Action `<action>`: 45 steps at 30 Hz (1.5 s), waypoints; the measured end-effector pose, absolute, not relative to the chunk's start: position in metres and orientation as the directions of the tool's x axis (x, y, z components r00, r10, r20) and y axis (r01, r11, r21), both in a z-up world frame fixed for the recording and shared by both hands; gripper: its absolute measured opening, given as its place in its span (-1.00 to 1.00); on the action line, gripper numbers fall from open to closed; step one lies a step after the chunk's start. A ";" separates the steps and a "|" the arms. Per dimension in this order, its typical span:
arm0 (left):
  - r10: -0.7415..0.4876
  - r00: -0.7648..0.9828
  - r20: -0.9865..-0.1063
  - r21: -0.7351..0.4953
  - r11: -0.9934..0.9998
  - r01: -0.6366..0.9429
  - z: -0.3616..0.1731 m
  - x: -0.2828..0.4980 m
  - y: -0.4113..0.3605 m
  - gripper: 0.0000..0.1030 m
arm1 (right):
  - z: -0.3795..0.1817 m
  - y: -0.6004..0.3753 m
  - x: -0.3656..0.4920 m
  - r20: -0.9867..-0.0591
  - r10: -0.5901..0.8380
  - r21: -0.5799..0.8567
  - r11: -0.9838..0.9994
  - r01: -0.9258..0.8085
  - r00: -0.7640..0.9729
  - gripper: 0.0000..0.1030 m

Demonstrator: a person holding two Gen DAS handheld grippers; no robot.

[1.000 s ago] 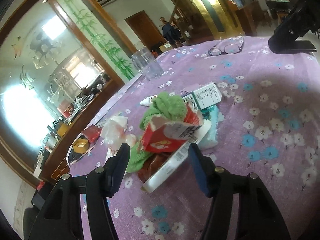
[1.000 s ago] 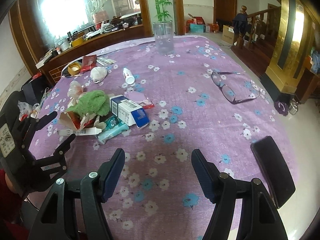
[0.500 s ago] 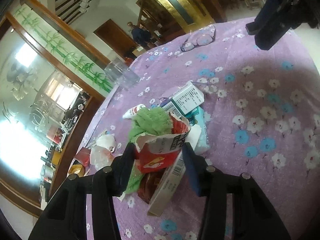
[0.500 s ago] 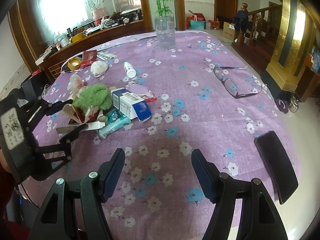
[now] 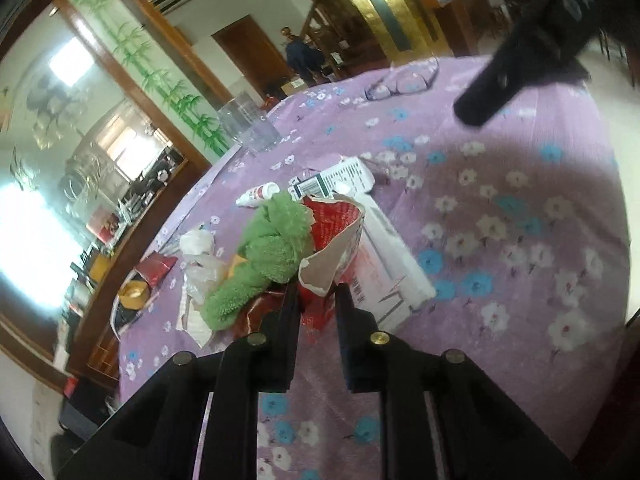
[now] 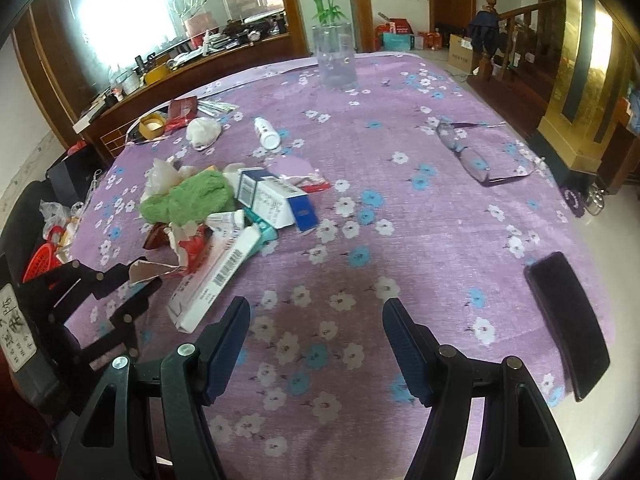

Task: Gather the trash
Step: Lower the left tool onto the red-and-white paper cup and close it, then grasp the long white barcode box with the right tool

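We see the left gripper (image 5: 318,290) clamped on the torn red carton (image 5: 334,236), which sits in the trash pile beside the green cloth (image 5: 268,256) on the purple tablecloth (image 5: 500,208). The right gripper (image 6: 316,344) hangs above bare cloth, jaws apart, holding nothing.

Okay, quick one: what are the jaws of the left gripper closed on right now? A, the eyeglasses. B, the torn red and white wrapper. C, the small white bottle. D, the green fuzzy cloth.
B: the left gripper has its jaws pinched on the torn red and white wrapper, while the green fuzzy cloth lies beside it, untouched.
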State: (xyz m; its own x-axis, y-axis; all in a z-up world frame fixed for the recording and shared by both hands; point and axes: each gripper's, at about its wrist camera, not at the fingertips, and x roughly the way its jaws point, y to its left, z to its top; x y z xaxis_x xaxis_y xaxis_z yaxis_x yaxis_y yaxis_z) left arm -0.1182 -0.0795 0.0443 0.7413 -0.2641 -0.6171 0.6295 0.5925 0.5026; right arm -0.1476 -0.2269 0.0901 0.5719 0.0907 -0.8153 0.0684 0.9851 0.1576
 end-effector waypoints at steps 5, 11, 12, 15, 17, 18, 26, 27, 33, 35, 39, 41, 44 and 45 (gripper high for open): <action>-0.269 0.728 -0.631 0.403 0.688 0.604 0.053 -0.117 -0.063 -0.68 | 0.078 -0.216 -0.127 -0.811 0.317 0.359 0.933 -0.008 0.491 0.42; -0.264 0.731 -0.629 0.284 0.798 0.532 0.068 -0.117 -0.033 -0.68 | 0.039 -0.207 -0.096 -0.776 0.506 0.561 0.826 0.047 0.376 0.05; -0.258 0.738 -0.624 0.274 0.812 0.515 0.071 -0.118 -0.028 -0.68 | 0.034 -0.204 -0.091 -0.771 0.520 0.576 0.816 0.053 0.367 0.04; -0.247 0.748 -0.616 0.264 0.829 0.492 0.077 -0.124 -0.018 -0.68 | 0.022 -0.190 -0.077 -0.764 0.545 0.598 0.799 0.062 0.345 -0.07; -0.243 0.752 -0.613 0.258 0.838 0.481 0.080 -0.127 -0.014 -0.68 | 0.016 -0.183 -0.069 -0.770 0.548 0.598 0.798 0.070 0.328 -0.36; -0.239 0.753 -0.613 0.255 0.843 0.475 0.081 -0.129 -0.011 -0.68 | 0.014 -0.179 -0.067 -0.774 0.548 0.597 0.799 0.076 0.316 -0.56; -0.211 0.770 -0.602 0.223 0.882 0.415 0.086 -0.134 0.006 -0.68 | 0.050 -0.166 -0.085 -0.789 0.479 0.513 0.858 -0.014 0.385 -0.62; -0.209 0.770 -0.603 0.209 0.890 0.405 0.087 -0.133 0.009 -0.68 | 0.053 -0.164 -0.088 -0.791 0.470 0.500 0.866 -0.030 0.391 -0.62; -0.205 0.775 -0.598 0.172 0.911 0.374 0.090 -0.130 0.016 -0.68 | 0.068 -0.142 -0.100 -0.800 0.445 0.432 0.893 -0.130 0.402 -0.69; -0.200 0.778 -0.596 0.173 0.914 0.368 0.090 -0.131 0.017 -0.68 | 0.065 -0.137 -0.103 -0.825 0.409 0.385 0.912 -0.142 0.389 -0.69; -0.198 0.775 -0.600 0.164 0.918 0.361 0.089 -0.134 0.020 -0.68 | 0.045 -0.139 -0.104 -0.856 0.397 0.381 0.917 -0.117 0.332 -0.69; -0.197 0.775 -0.600 0.163 0.919 0.359 0.089 -0.134 0.022 -0.68 | 0.041 -0.138 -0.104 -0.856 0.399 0.384 0.916 -0.112 0.329 -0.68; -0.190 0.778 -0.599 0.163 0.922 0.350 0.089 -0.135 0.026 -0.68 | 0.043 -0.131 -0.101 -0.866 0.376 0.355 0.926 -0.126 0.330 -0.66; -0.185 0.780 -0.597 0.164 0.924 0.345 0.090 -0.135 0.027 -0.68 | 0.041 -0.130 -0.100 -0.873 0.362 0.342 0.932 -0.120 0.326 -0.65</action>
